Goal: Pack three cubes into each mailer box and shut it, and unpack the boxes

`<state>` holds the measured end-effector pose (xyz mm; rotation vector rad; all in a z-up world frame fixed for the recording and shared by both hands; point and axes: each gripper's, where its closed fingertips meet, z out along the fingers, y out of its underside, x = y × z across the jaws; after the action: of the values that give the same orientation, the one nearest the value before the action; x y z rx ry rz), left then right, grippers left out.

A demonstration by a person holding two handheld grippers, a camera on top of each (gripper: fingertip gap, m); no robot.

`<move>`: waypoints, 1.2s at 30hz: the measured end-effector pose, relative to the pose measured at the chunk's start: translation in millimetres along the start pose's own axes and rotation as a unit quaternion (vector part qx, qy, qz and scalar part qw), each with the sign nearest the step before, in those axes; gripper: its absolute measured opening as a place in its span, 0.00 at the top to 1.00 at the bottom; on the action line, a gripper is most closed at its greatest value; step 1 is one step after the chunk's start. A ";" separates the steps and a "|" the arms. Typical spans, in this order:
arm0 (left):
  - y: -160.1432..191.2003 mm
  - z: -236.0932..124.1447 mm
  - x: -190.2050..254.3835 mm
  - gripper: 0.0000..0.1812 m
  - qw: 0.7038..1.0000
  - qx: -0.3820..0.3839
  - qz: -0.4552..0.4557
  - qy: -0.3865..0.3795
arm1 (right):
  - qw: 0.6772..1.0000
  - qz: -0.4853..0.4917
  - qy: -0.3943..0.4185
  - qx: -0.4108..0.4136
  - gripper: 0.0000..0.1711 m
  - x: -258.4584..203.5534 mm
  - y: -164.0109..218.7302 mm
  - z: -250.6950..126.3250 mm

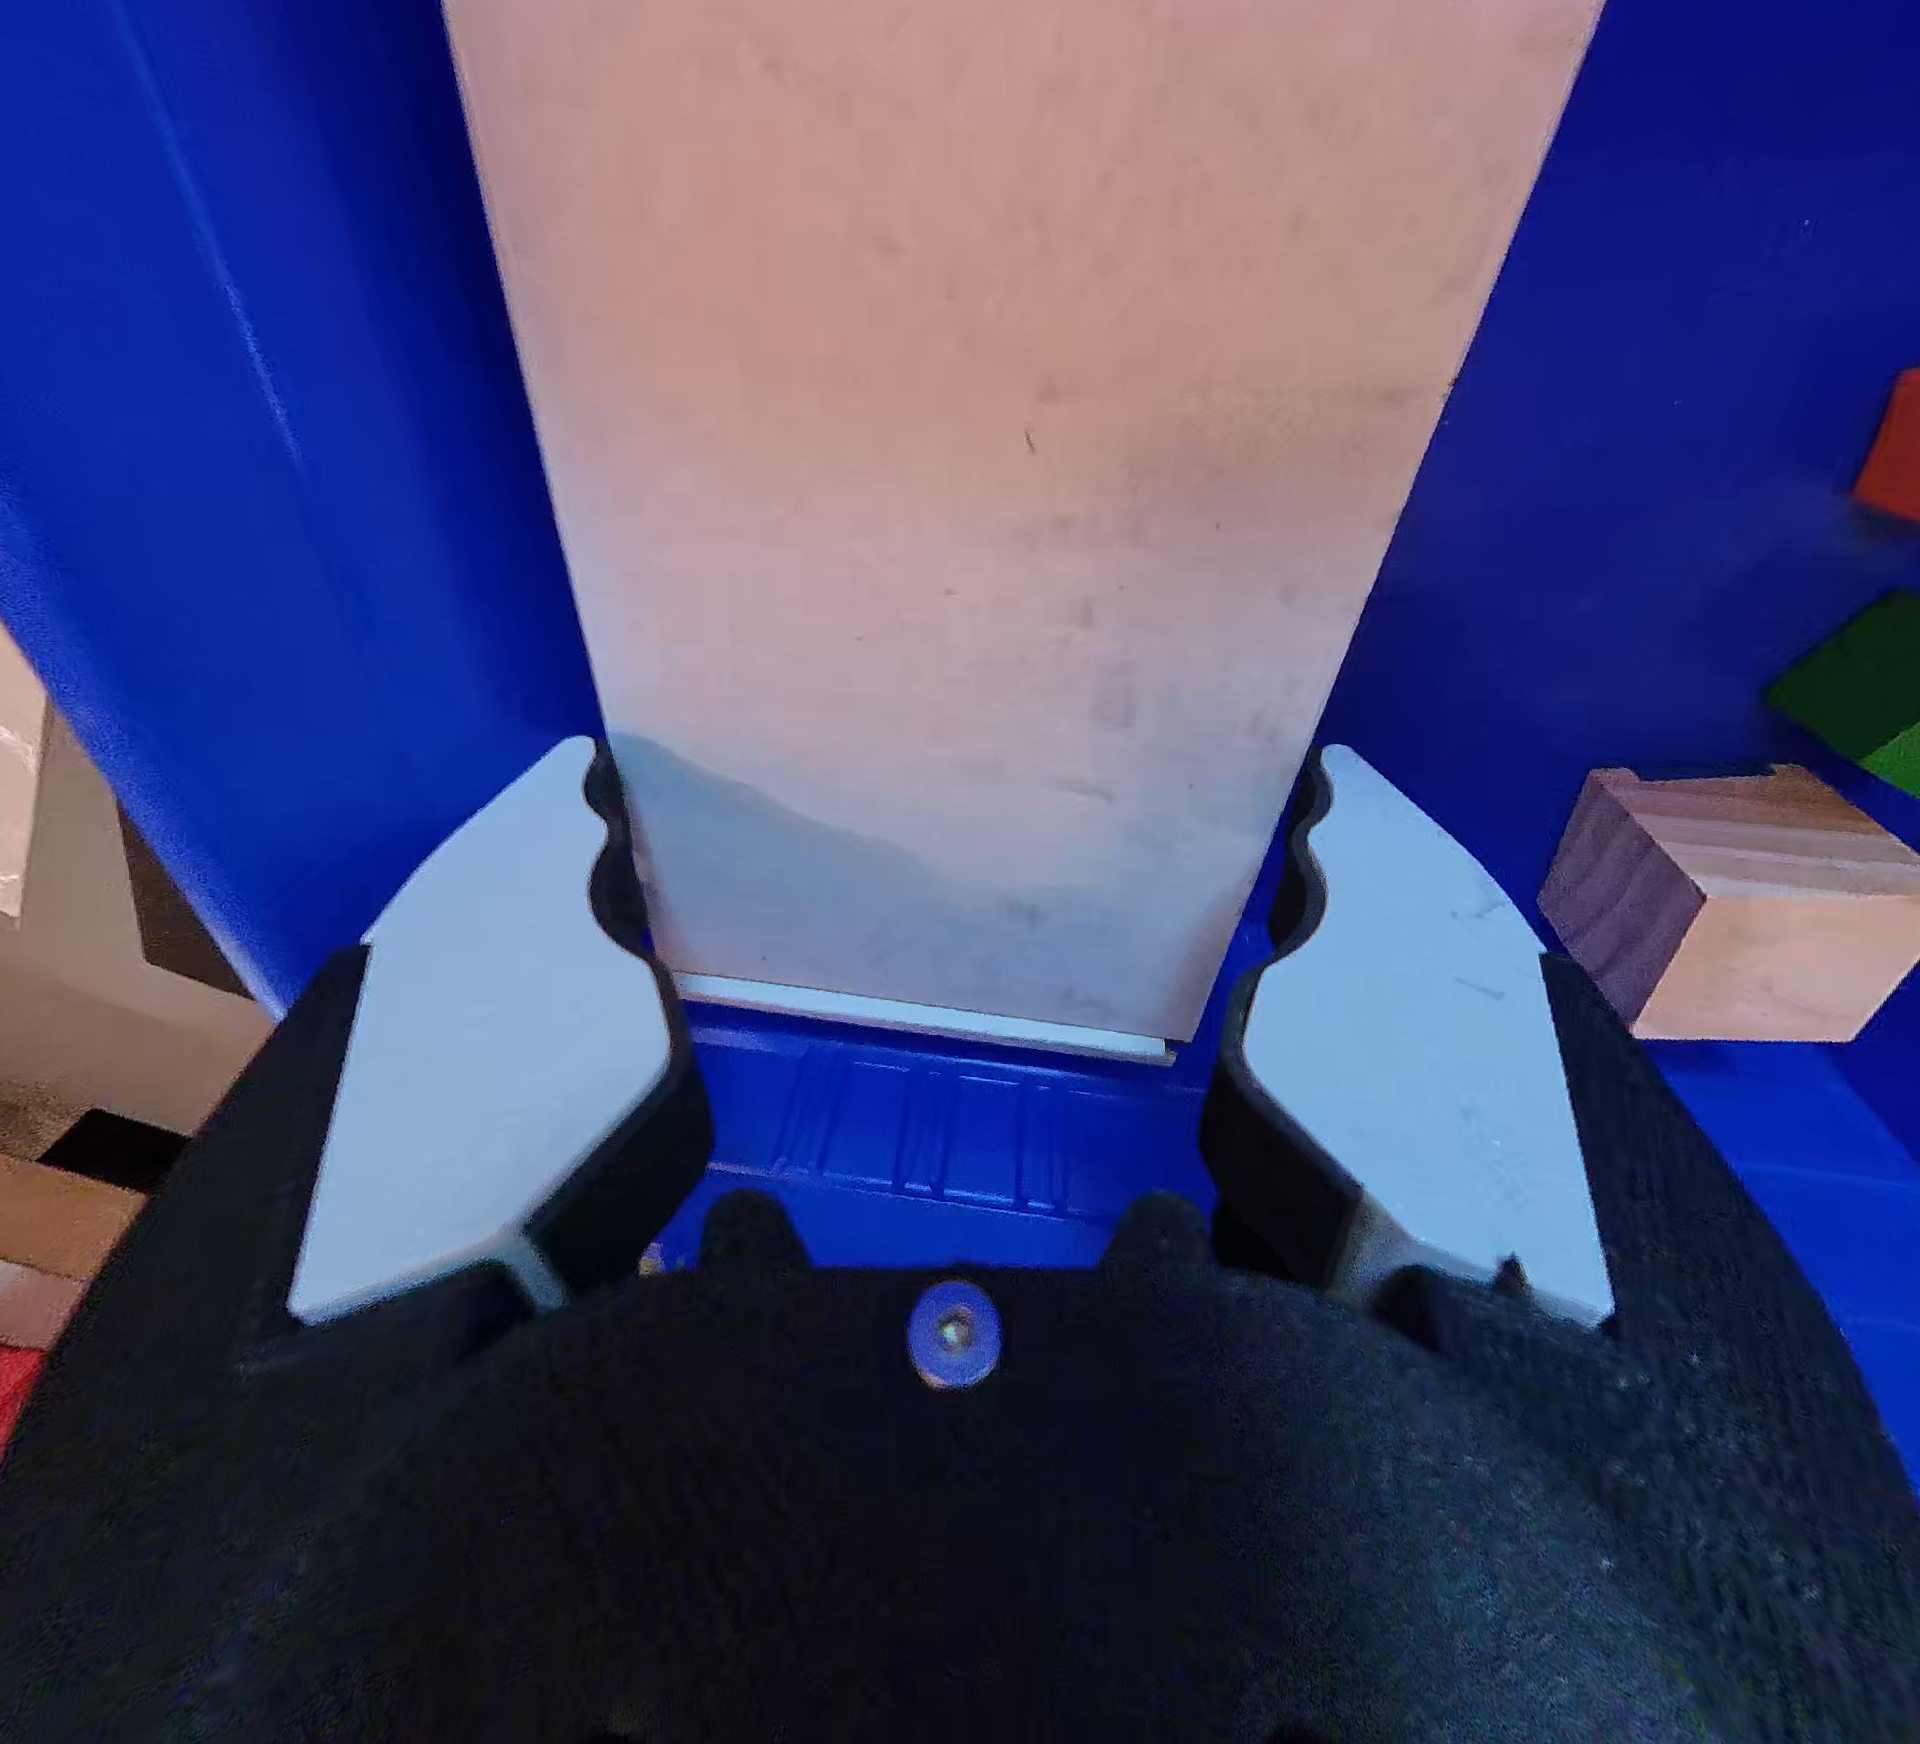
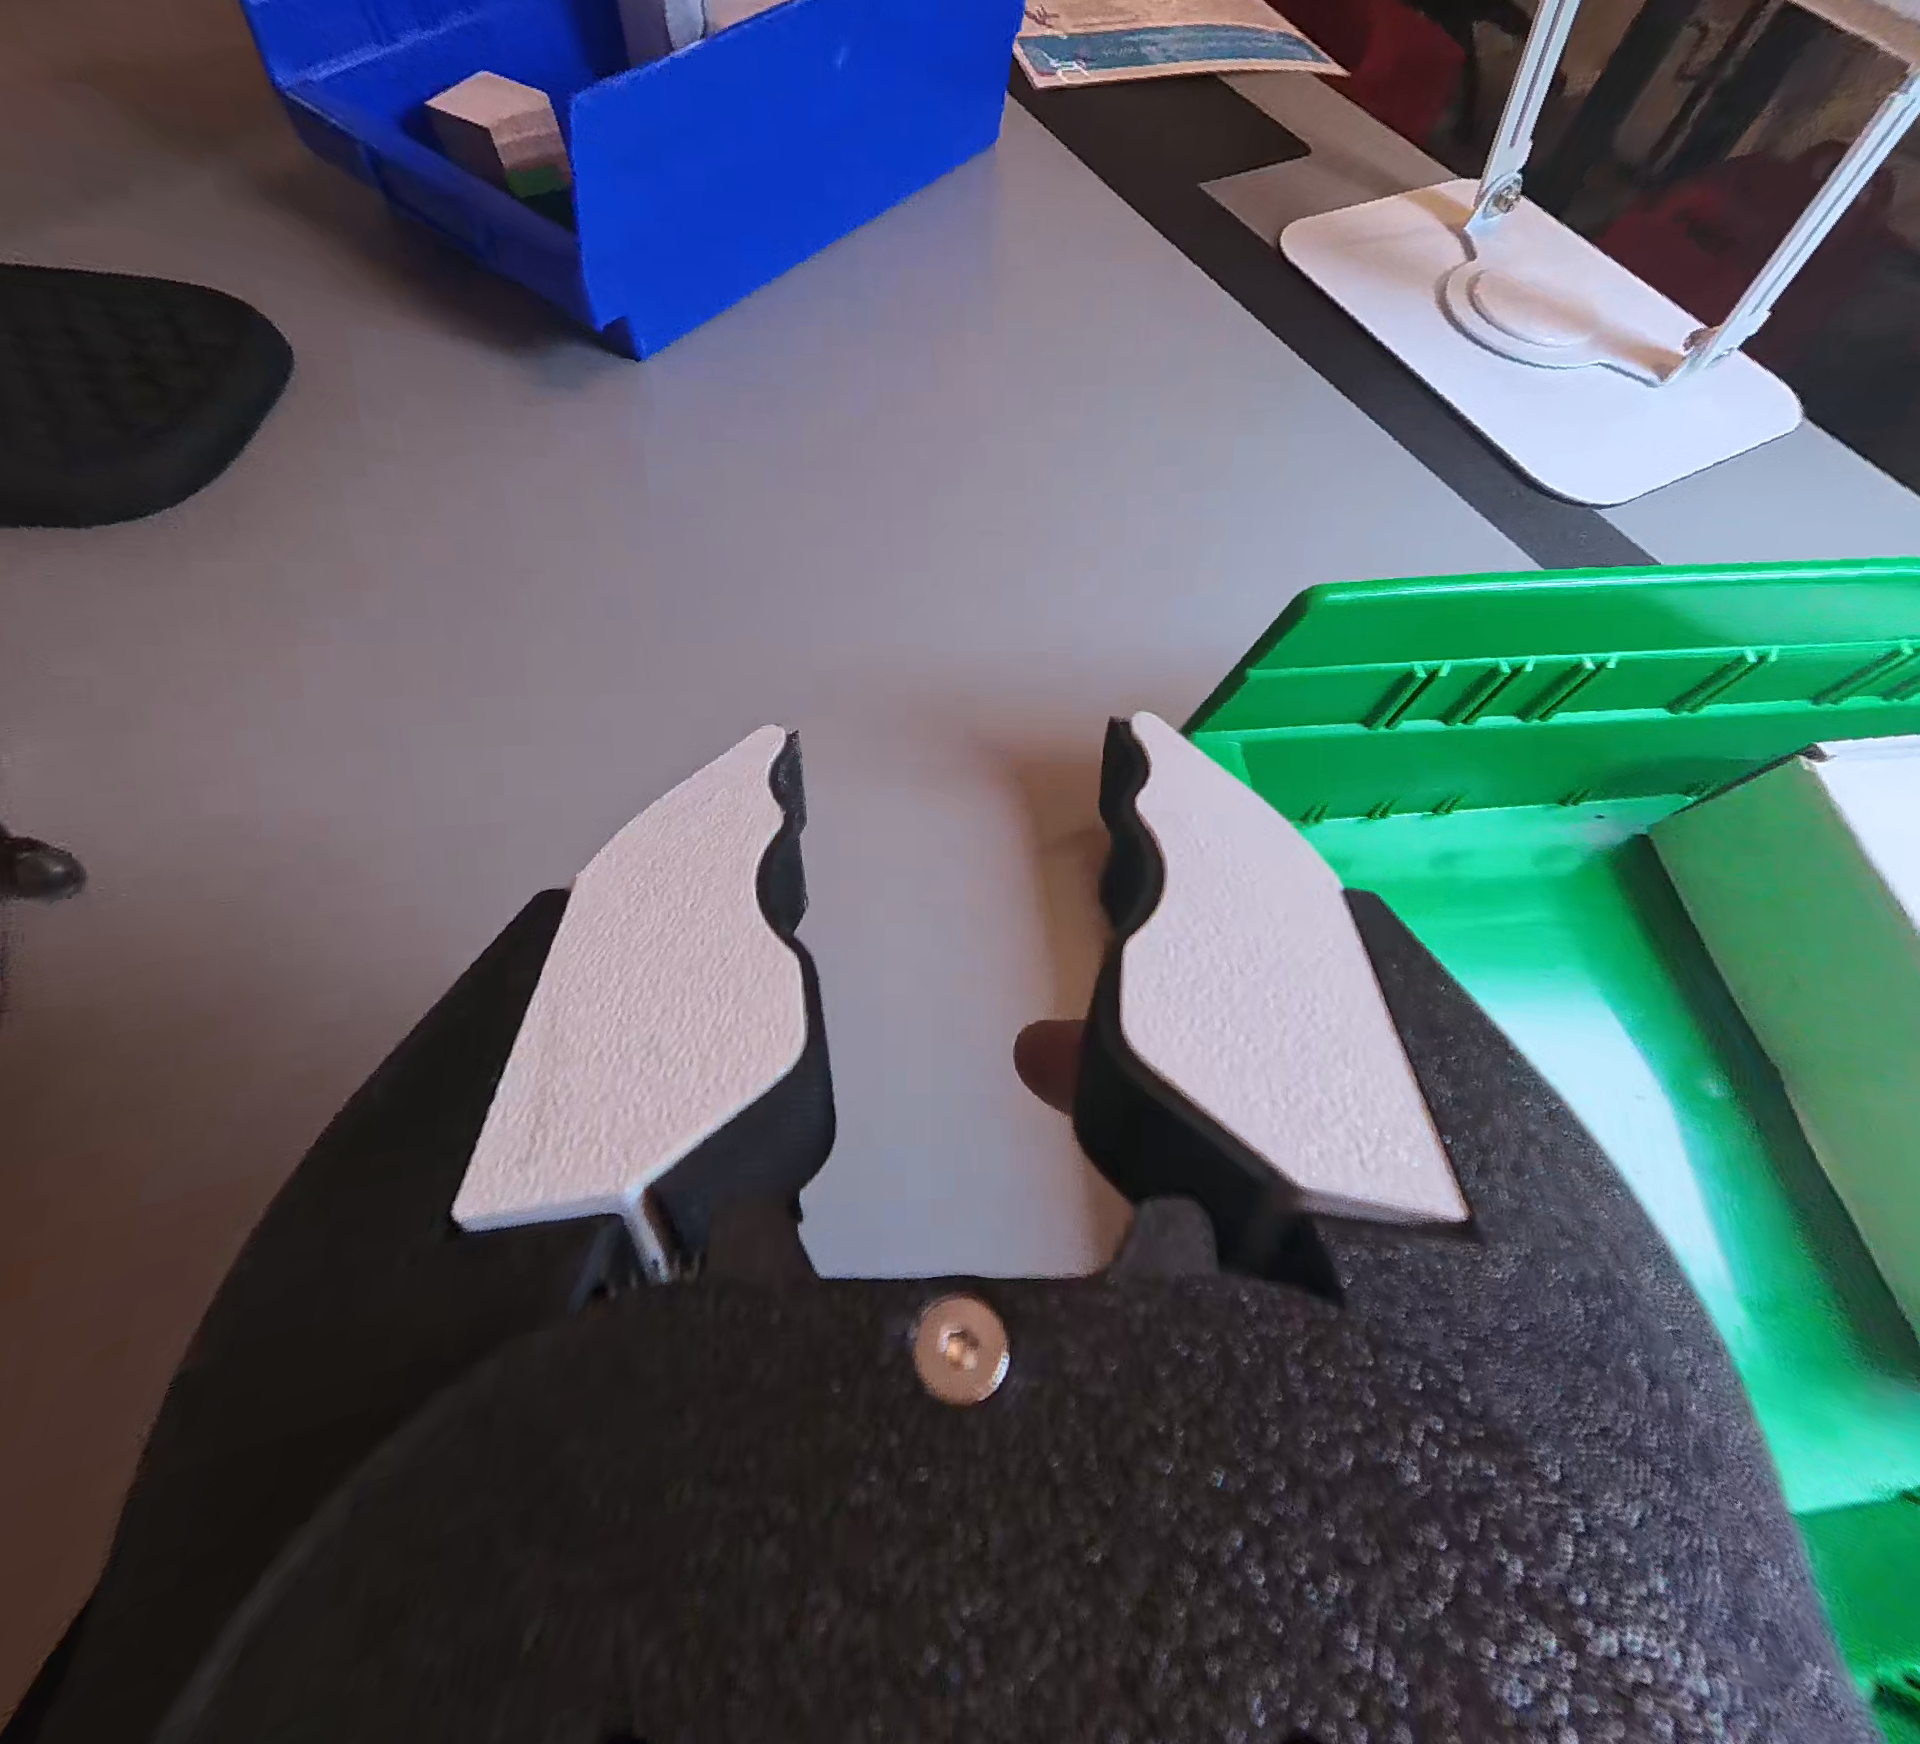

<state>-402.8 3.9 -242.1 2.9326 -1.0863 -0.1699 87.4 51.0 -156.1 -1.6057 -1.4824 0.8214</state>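
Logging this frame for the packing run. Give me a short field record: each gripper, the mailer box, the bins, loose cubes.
left gripper: shut on mailer box, inside blue bin
right gripper: open, empty, over grey table
loose cubes: wooden cube, green cube, red cube in blue bin
green bin: beside right gripper

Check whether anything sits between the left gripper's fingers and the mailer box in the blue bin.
Nothing visible does. The left gripper already straddles the near end of the closed mailer box inside the blue bin, a finger at each side. The wooden cube lies off to the right, clear of both.
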 end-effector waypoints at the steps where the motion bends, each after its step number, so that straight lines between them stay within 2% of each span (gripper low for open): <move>1: 0.4 0.2 -0.7 0.34 1.000 -0.006 0.006 -0.001 | 1.000 0.003 -0.008 0.005 0.68 -1.5 0.1 1.1; 4: 3.1 0.0 2.5 0.35 0.999 -0.028 0.031 -0.008 | 1.000 0.010 -0.023 0.013 0.69 -4.2 2.2 5.3; 8: 4.9 -7.0 27.7 0.35 0.997 -0.047 0.052 0.031 | 0.999 0.011 -0.031 0.020 0.70 -7.1 4.1 7.0; 11: 1.4 -11.6 34.8 0.35 0.997 -0.040 0.058 0.027 | 0.999 0.012 -0.034 0.028 0.70 -9.2 2.7 5.5; 16: -0.1 -6.1 32.6 0.26 0.998 -0.035 0.049 0.024 | 0.999 0.013 -0.036 0.031 0.70 -10.5 2.9 6.2; 21: 1.1 15.3 37.7 0.25 0.996 -0.045 0.067 0.024 | 0.999 0.012 -0.036 0.033 0.70 -14.0 4.3 6.2; 25: -0.4 11.6 37.0 0.26 0.998 -0.021 0.065 0.013 | 0.999 0.013 -0.034 0.032 0.70 -14.7 6.3 5.0; 28: -1.7 -7.2 37.9 0.26 0.998 0.010 0.060 0.000 | 0.999 0.010 -0.031 0.037 0.70 -15.3 3.6 2.3; 31: -4.4 -44.5 41.7 0.26 0.997 0.054 0.047 -0.007 | 0.998 0.005 -0.029 0.047 0.70 -16.9 -0.9 1.2; 33: -11.9 -74.7 56.8 0.27 0.995 0.090 0.053 0.001 | 0.998 -0.013 -0.018 0.062 0.71 -18.7 -6.9 0.5; 36: -35.0 -115.7 101.9 0.27 0.985 0.143 0.091 0.035 | 0.993 -0.079 0.012 0.090 0.70 -26.2 -22.4 1.5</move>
<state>-291.2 -39.0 -138.7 3.0267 -1.4701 0.0994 72.4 25.4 -138.6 -1.3430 -1.4552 0.8185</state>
